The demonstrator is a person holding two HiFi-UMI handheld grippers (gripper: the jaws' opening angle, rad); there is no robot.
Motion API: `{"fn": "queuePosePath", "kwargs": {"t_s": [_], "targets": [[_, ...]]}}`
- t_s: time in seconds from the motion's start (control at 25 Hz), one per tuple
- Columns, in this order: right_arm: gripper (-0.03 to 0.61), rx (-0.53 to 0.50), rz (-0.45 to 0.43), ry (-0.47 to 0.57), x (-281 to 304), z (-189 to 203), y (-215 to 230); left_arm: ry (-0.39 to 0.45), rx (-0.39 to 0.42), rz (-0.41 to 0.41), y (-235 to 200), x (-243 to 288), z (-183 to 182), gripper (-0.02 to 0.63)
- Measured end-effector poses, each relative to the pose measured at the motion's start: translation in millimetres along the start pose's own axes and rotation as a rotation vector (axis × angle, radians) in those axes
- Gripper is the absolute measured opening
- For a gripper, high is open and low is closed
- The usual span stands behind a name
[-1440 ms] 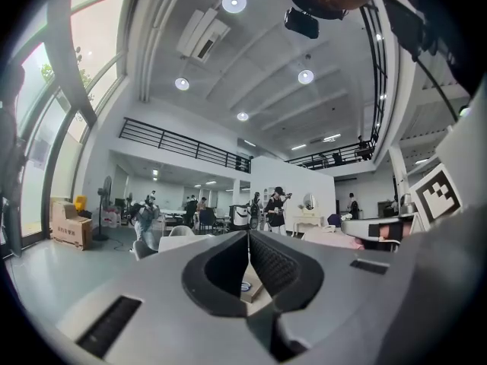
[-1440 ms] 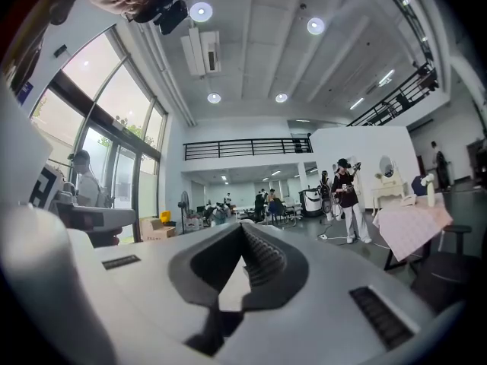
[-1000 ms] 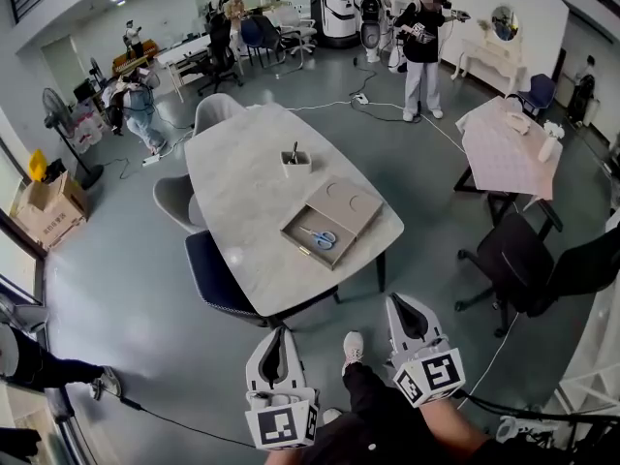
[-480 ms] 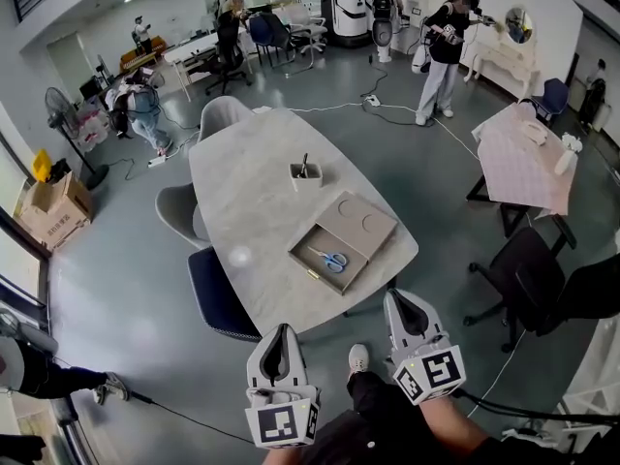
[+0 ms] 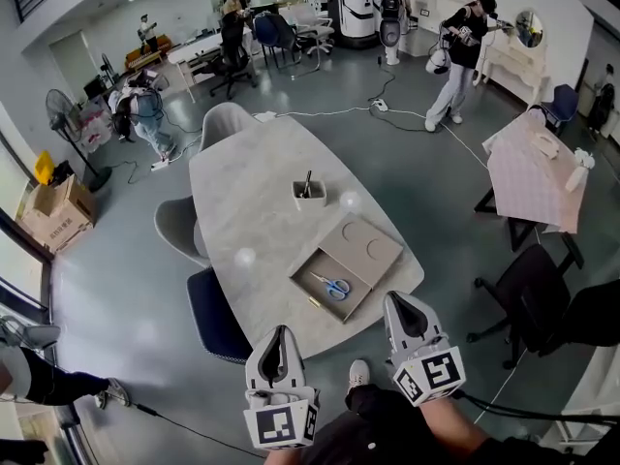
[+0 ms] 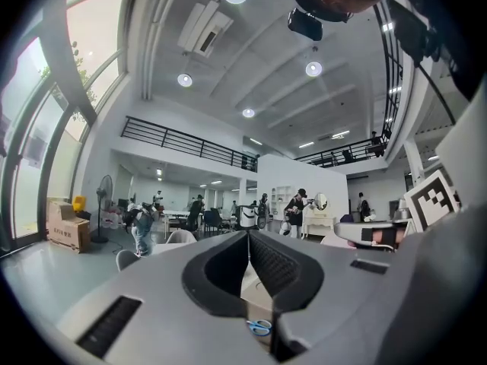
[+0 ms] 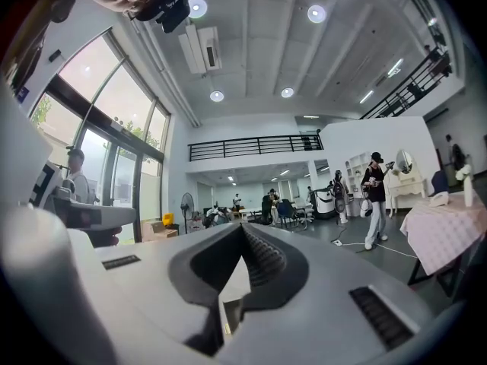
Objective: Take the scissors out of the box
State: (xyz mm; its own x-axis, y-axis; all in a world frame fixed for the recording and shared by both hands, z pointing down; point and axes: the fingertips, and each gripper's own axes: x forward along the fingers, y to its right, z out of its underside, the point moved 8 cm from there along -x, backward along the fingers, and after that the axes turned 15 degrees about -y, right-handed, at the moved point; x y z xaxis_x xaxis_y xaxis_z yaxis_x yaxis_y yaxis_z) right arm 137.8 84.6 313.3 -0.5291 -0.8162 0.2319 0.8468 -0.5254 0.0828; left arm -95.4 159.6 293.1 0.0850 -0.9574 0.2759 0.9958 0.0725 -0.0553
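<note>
Blue-handled scissors [image 5: 333,285] lie in the open tray of a flat tan box [image 5: 353,298] near the front end of the grey table [image 5: 252,211]. The box lid [image 5: 366,247] lies against the tray's far side. My left gripper [image 5: 281,329] is held low in front of the table's near edge, shut and empty. To its right my right gripper [image 5: 394,298] is also shut and empty, just short of the box. In the left gripper view, the scissors [image 6: 259,326] show below the closed left gripper [image 6: 248,234]. The right gripper [image 7: 243,226] is closed tip to tip in its own view.
A small white holder [image 5: 308,193] with a pen stands mid-table. Chairs [image 5: 211,310] line the table's left side. A black office chair [image 5: 531,294] and a pink-clothed table [image 5: 538,163] are at the right. Several people and cables are further back.
The table and box have come closer to both grippers as I walked up. The grippers keep the same pose, both still shut.
</note>
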Motion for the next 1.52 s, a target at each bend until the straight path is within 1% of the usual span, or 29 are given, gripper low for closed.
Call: {"fn": "queuePosePath", "kwargs": {"t_s": [0.32,0.48,0.6,0.88,1.04,1.2,1.32,1.52], "targets": [[-0.005,-0.006,-0.03,0.002,48.7,-20.1,42.2,0.009,0.002,-0.016,8.1,60.2,-24.2,0.017],[-0.005,-0.011,-0.031,-0.004,67.0,-26.7,59.9,-0.001,-0.001,-0.022,12.5,82.7,-29.9,0.017],[-0.005,-0.018,-0.051,-0.011,80.7,-30.0,68.8,-0.003,-0.003,-0.025,15.1,97.6,-32.7,0.017],[-0.005,-0.029,-0.084,-0.037,106.8,-33.2,66.5,-0.021,-0.016,-0.044,2.5,113.8,-34.8,0.017],[-0.005,-0.048,-0.091,-0.06,123.8,-32.8,57.6,-0.031,-0.027,-0.036,-12.9,120.3,-33.5,0.017],[-0.005,-0.063,-0.076,-0.088,136.2,-33.5,47.8,-0.062,-0.028,-0.018,-27.5,126.3,-31.1,0.017],[-0.005,-0.067,-0.063,-0.098,141.4,-33.1,42.4,-0.067,-0.021,-0.001,-35.5,131.0,-30.7,0.017],[-0.005,-0.065,-0.054,-0.133,150.7,-22.2,40.2,-0.098,-0.038,0.014,-43.5,140.1,-20.1,0.017]]}}
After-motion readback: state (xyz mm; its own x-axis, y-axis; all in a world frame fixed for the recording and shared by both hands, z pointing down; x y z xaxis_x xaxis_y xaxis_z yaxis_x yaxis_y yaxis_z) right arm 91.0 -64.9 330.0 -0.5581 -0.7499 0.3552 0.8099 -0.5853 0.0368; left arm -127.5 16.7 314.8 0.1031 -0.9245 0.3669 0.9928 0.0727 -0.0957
